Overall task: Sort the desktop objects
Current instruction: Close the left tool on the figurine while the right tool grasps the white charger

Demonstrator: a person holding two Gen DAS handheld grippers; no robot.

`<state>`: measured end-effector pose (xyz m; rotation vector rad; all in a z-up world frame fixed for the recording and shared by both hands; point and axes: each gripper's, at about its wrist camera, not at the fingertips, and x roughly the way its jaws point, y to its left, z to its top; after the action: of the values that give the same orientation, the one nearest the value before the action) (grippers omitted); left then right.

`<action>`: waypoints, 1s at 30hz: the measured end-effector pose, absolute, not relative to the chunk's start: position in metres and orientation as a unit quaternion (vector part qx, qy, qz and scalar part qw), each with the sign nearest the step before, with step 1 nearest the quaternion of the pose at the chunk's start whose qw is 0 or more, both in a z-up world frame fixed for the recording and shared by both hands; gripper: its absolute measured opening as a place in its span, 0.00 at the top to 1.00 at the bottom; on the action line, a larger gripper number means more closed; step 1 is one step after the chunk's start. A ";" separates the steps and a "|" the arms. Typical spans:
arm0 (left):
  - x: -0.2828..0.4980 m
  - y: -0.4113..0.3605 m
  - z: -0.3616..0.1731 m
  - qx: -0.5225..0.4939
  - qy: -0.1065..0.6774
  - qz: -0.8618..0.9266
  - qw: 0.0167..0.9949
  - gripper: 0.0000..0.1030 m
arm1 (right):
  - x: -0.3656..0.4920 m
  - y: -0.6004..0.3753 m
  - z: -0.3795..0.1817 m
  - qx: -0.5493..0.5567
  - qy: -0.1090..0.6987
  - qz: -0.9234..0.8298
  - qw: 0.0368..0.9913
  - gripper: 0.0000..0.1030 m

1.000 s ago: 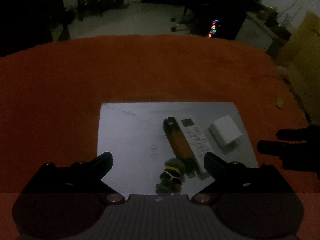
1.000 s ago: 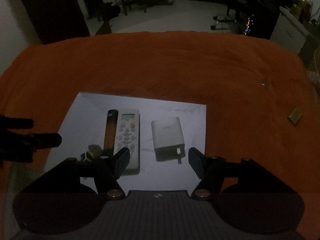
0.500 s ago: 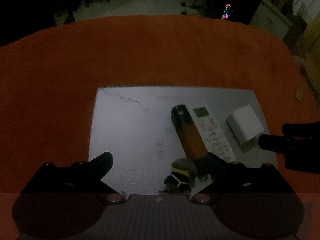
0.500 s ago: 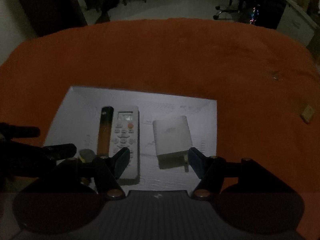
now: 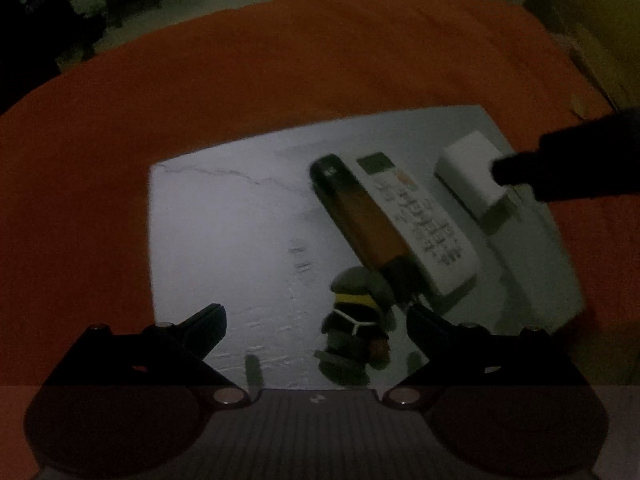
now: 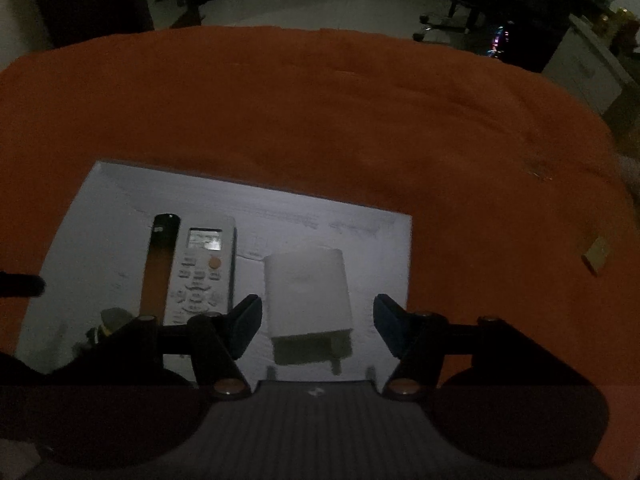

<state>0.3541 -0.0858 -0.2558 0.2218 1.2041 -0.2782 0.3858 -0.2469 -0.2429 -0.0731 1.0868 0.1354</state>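
From my end this looks like a dimly lit room in a home or home office: I am working over a table covered with an orange cloth (image 6: 320, 112), and past its far edge I see a pale bare floor (image 6: 320, 4) with a wheeled office chair (image 6: 448, 24) on it. Dark furniture lines the back wall, and small coloured lights (image 6: 498, 42) glow there, as from a computer or similar device. On the white sheet (image 6: 100, 208) lie household things: a remote control (image 6: 204, 268) and a white plug-in charger (image 6: 306, 290).
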 end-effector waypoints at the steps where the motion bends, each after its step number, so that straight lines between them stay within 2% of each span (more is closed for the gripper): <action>1: 0.354 -0.087 -0.257 0.108 0.565 -0.136 0.807 0.06 | 0.387 -0.247 -0.244 -0.037 0.517 0.063 0.853 0.37; 5: 0.355 -0.091 -0.262 0.116 0.572 -0.156 0.797 0.19 | 0.393 -0.241 -0.252 -0.050 0.524 0.055 0.848 0.37; 7: 0.358 -0.091 -0.264 0.117 0.580 -0.163 0.789 0.48 | 0.394 -0.238 -0.256 -0.058 0.526 0.054 0.847 0.37; 13: 0.359 -0.089 -0.267 0.103 0.584 -0.185 0.783 0.69 | 0.396 -0.232 -0.266 -0.080 0.527 0.049 0.845 0.37; 17: 0.357 -0.089 -0.265 0.101 0.579 -0.192 0.786 0.73 | 0.397 -0.228 -0.267 -0.084 0.530 0.045 0.843 0.38; 20: 0.357 -0.086 -0.264 0.093 0.577 -0.190 0.789 0.74 | 0.397 -0.224 -0.269 -0.086 0.532 0.052 0.841 0.45; 23: 0.356 -0.081 -0.264 0.081 0.578 -0.186 0.791 0.75 | 0.395 -0.224 -0.267 -0.089 0.526 0.054 0.844 0.47; 26: 0.358 -0.078 -0.264 0.073 0.578 -0.181 0.792 0.76 | 0.395 -0.229 -0.262 -0.074 0.524 0.072 0.845 0.67; 27: 0.358 -0.075 -0.264 0.071 0.578 -0.179 0.793 0.76 | 0.395 -0.231 -0.261 -0.068 0.526 0.076 0.844 0.79; 30: 0.360 -0.067 -0.263 0.062 0.578 -0.173 0.795 0.77 | 0.392 -0.233 -0.259 -0.073 0.541 0.084 0.834 0.81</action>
<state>0.3600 -0.0674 -0.2633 0.1328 1.2415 -0.3711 0.3920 -0.2334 -0.2591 -0.1540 1.1467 0.1769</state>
